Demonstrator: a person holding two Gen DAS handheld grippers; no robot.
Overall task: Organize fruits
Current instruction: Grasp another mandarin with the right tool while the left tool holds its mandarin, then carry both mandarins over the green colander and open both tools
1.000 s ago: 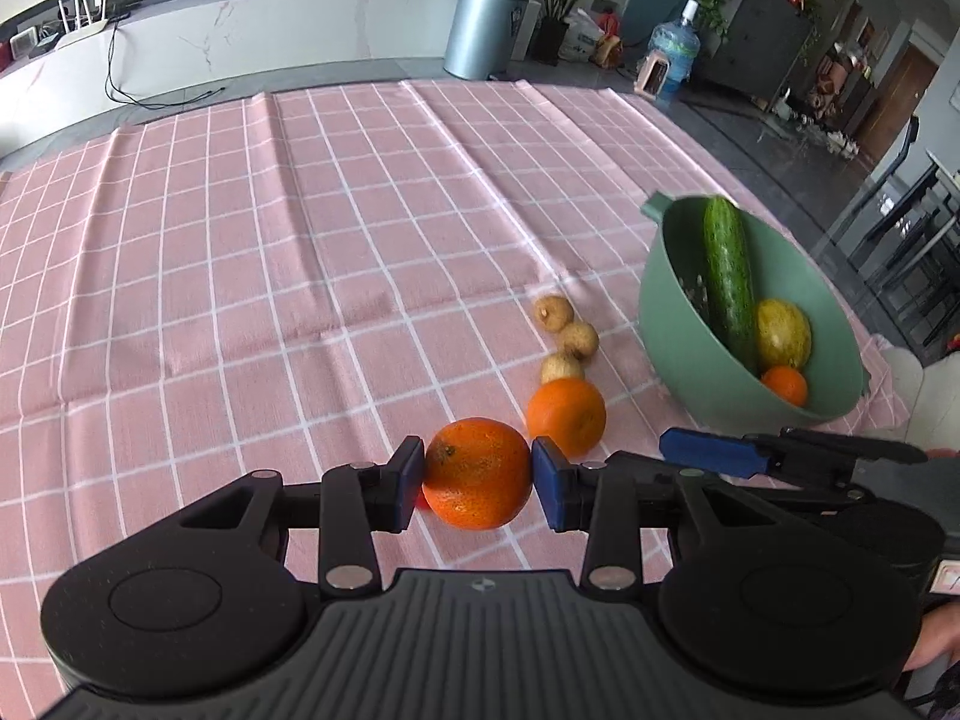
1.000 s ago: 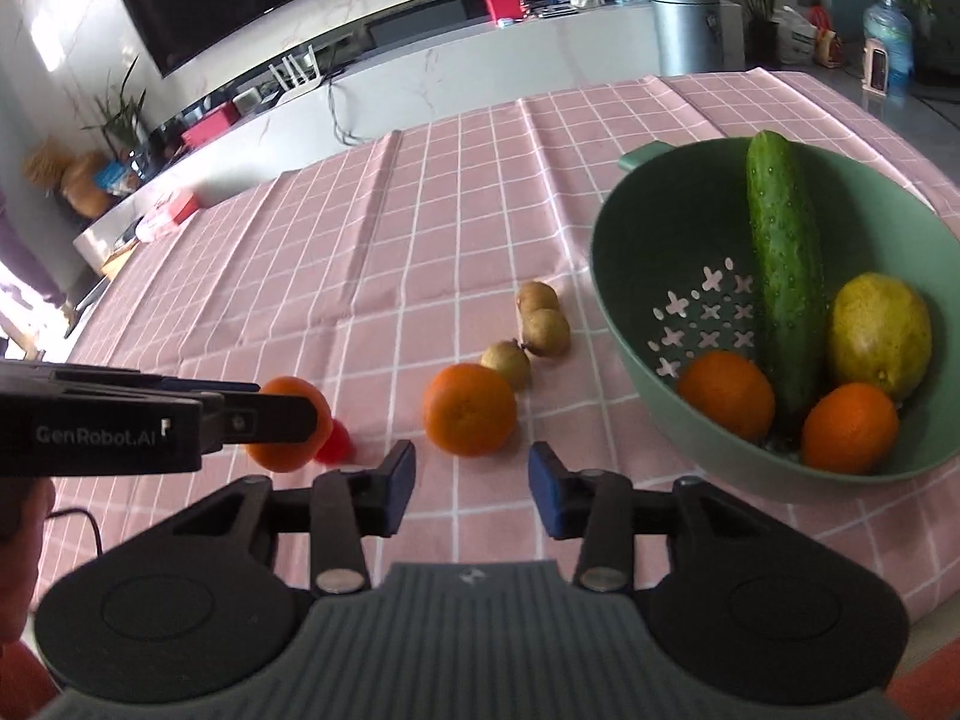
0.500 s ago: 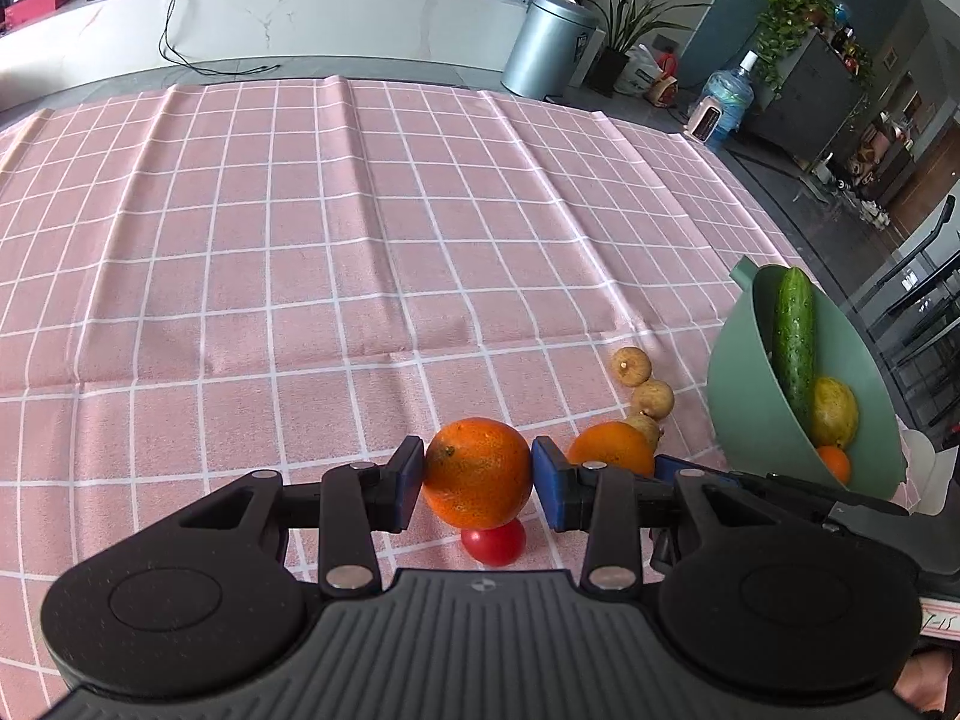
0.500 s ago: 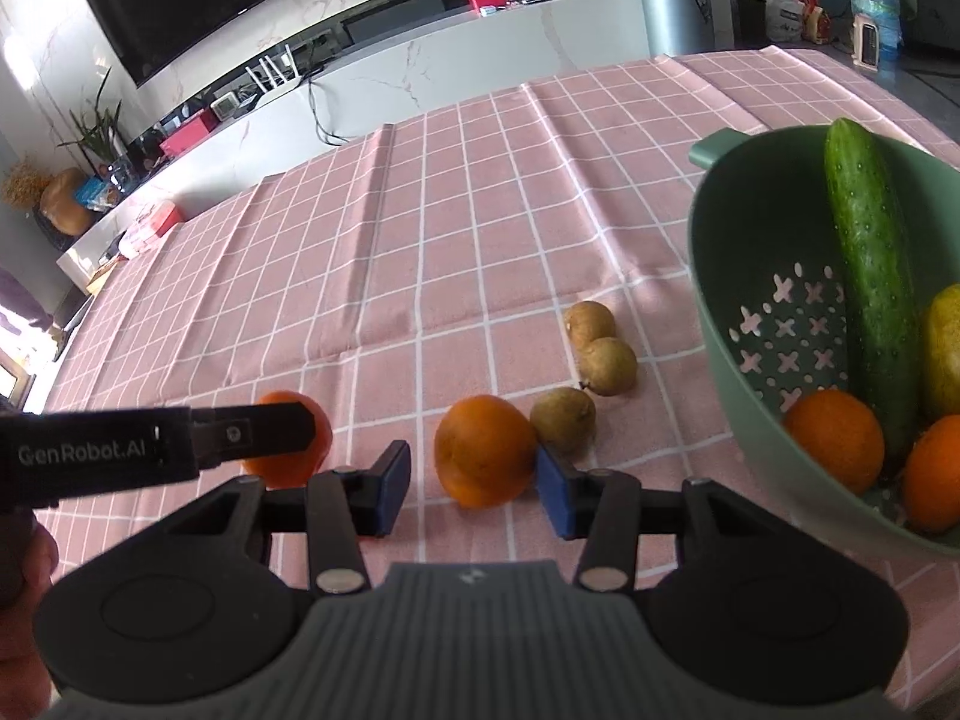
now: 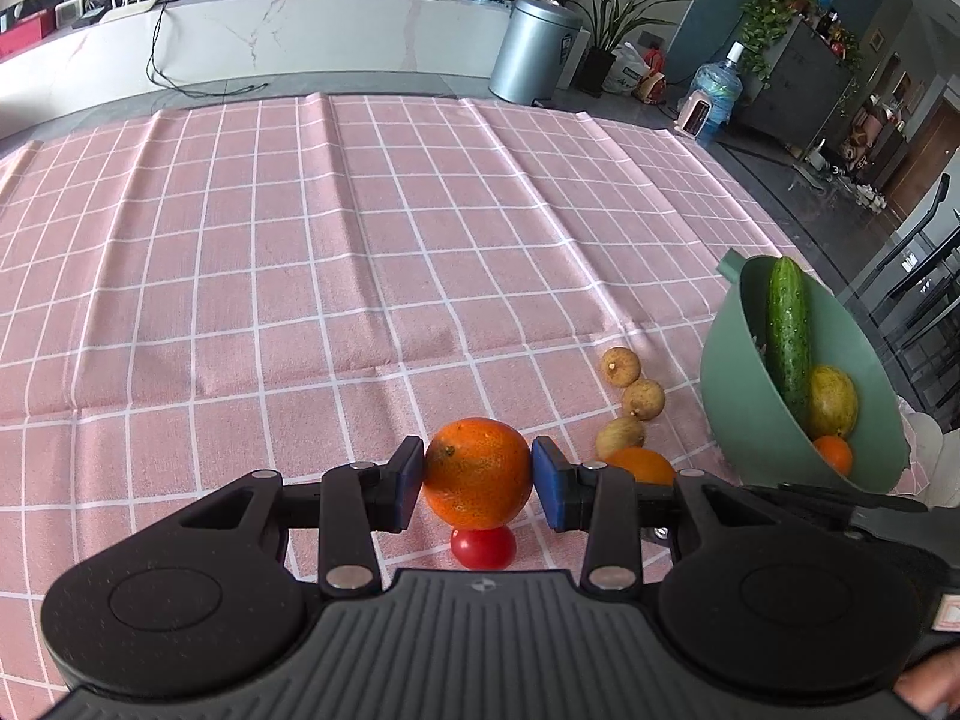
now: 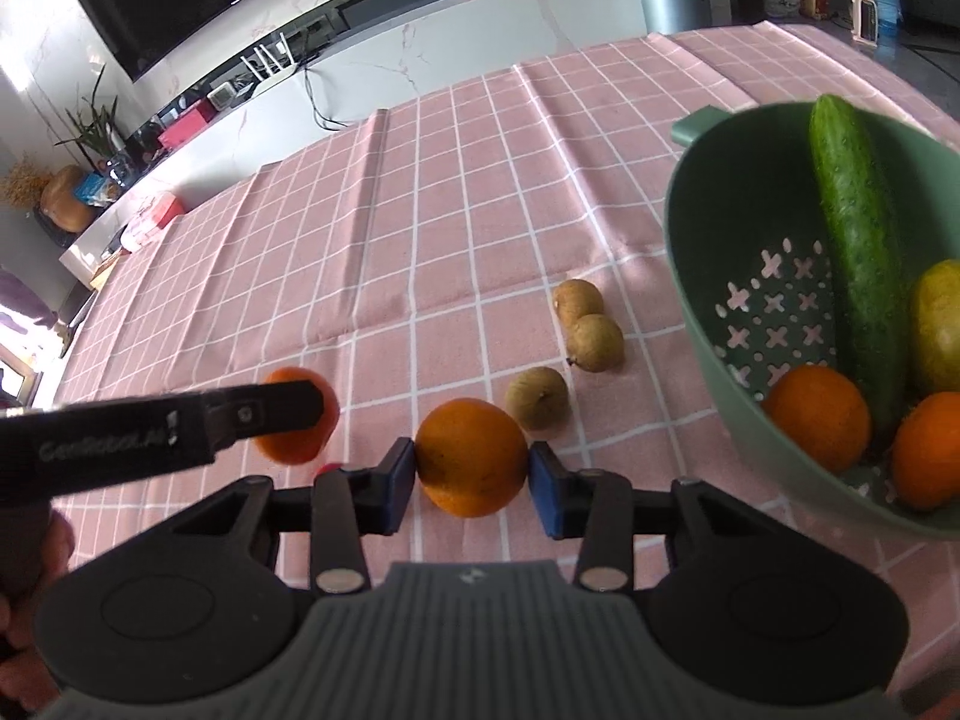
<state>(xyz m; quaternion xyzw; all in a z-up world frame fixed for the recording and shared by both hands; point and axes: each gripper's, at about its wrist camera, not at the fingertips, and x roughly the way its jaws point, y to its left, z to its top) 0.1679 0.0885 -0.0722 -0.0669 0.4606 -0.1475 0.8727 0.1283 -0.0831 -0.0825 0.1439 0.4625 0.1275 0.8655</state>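
Observation:
My left gripper (image 5: 478,475) is shut on an orange (image 5: 477,471) and holds it above the pink checked cloth, over a small red tomato (image 5: 483,547). That orange also shows in the right wrist view (image 6: 297,441), partly behind the left gripper's finger. My right gripper (image 6: 471,471) has its pads on both sides of a second orange (image 6: 471,456), which sits on the cloth. Three small brown fruits (image 6: 585,333) lie just beyond it. The green colander (image 6: 708,276) at right holds a cucumber (image 6: 855,240), a yellow-green fruit (image 6: 936,324) and two oranges (image 6: 816,414).
The pink checked tablecloth (image 5: 300,276) stretches far to the left and back. The colander stands near the table's right edge (image 5: 900,420). Beyond the table are a white counter, a grey bin (image 5: 531,51) and a water jug (image 5: 714,90).
My left gripper lifted the orange, uncovering the red tomato under it. My right gripper moved forward and closed around the second orange.

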